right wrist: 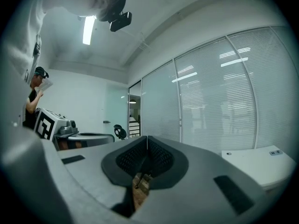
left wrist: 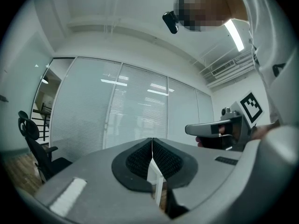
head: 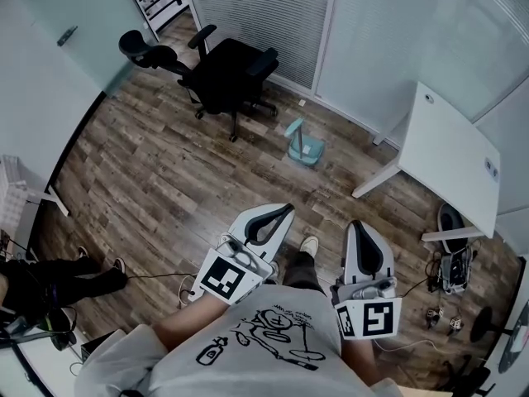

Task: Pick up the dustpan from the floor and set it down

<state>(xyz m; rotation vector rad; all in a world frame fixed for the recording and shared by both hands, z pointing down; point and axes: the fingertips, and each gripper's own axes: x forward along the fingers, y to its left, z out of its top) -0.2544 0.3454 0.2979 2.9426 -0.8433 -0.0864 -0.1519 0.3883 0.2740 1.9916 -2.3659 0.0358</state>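
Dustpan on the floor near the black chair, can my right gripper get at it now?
Probably not yet: the right gripper is shut, up at the waist, and the dustpan lies well ahead. Nothing on the floor between seems to block the way.

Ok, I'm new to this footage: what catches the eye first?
Two grey grippers low in the head view, the left gripper and right gripper, both shut and empty. Beyond them a teal dustpan sits alone on the wood floor near the glass wall, between a black office chair and a white desk.
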